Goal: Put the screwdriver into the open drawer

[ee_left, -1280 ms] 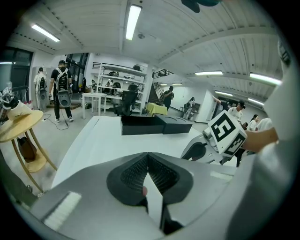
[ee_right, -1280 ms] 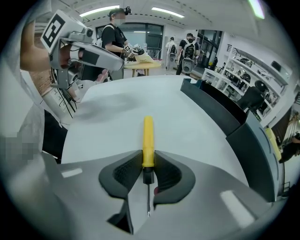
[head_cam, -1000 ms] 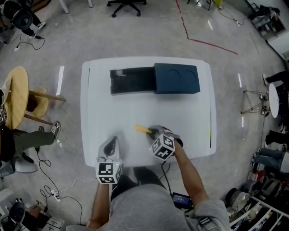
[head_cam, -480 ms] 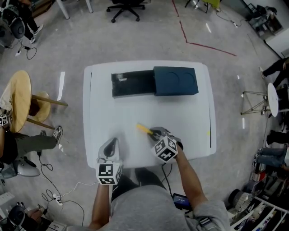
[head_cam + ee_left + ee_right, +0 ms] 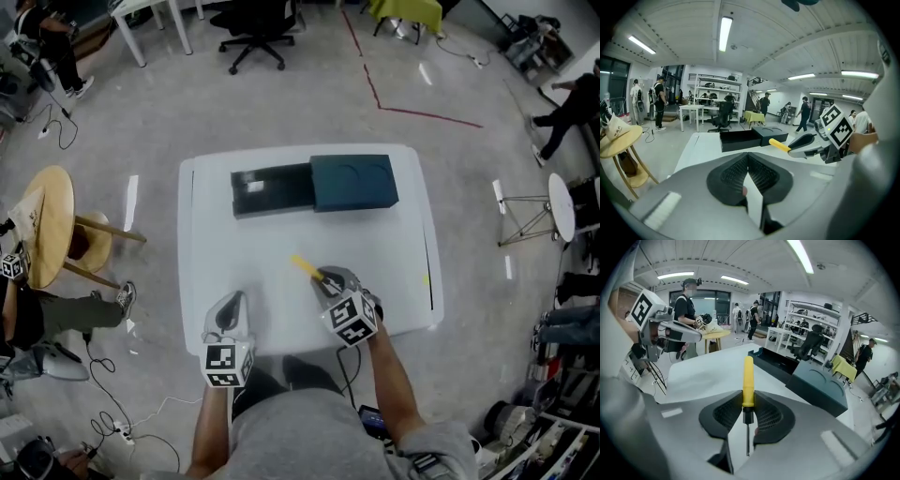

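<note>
A screwdriver with a yellow handle is clamped in my right gripper, held a little above the white table. In the right gripper view the pads are shut on the lower end of the handle, the metal shaft points back toward the camera, and the handle points at the open black drawer. That drawer juts left out of a dark blue cabinet at the table's far side. My left gripper hovers at the near left, its pads closed together on nothing.
A round wooden stool and a seated person's legs are left of the table. An office chair stands beyond the far edge. A small yellow mark lies near the table's right edge. People stand in the background.
My right gripper has lifted with the screwdriver and rolled somewhat, with its grip unchanged. The left gripper has risen slightly. The head view has shifted, so the table sits lower in the picture.
</note>
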The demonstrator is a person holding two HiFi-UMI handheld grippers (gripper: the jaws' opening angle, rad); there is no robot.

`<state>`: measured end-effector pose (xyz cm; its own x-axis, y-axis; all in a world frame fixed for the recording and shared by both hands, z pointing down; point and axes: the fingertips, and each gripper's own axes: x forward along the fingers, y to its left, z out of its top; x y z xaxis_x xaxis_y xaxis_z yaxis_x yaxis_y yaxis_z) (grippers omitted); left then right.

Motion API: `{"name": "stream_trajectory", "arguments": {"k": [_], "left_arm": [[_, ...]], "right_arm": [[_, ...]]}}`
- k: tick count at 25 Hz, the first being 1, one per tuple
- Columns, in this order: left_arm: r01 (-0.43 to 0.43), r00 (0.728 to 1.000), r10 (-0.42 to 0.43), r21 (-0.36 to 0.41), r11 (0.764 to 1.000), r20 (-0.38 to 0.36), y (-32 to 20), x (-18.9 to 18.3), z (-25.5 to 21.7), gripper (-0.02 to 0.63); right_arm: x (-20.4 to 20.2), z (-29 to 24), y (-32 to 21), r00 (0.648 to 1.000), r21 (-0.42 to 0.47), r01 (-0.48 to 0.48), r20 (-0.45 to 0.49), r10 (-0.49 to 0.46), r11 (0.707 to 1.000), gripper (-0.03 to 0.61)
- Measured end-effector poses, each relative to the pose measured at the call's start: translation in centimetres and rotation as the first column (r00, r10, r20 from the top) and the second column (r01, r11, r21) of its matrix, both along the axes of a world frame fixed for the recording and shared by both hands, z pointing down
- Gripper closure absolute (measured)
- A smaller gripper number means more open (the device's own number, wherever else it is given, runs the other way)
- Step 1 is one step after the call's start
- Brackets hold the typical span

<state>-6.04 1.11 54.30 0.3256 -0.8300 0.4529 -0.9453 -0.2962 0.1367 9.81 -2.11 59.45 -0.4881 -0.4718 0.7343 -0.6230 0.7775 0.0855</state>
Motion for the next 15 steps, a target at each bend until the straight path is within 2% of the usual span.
{"name": "stream_trajectory", "arguments": {"k": [8,15], "left_arm": [[0.014,1.0,-0.014,0.072,0.997,0.005,0.4,0.8,-3.5,0.601],[0.005,1.0,-0.006,0.099,0.995,0.01,1.6,1.2,-5.0,0.603]], "right_arm": [[1.7,-5.4,0.5,0.987,0.098,-0.117,0.12,0.105,0.988,0.5],[2.4,-8.0,1.8,0.966,0.135,-0.197,0.195,0.169,0.971,0.5]]}}
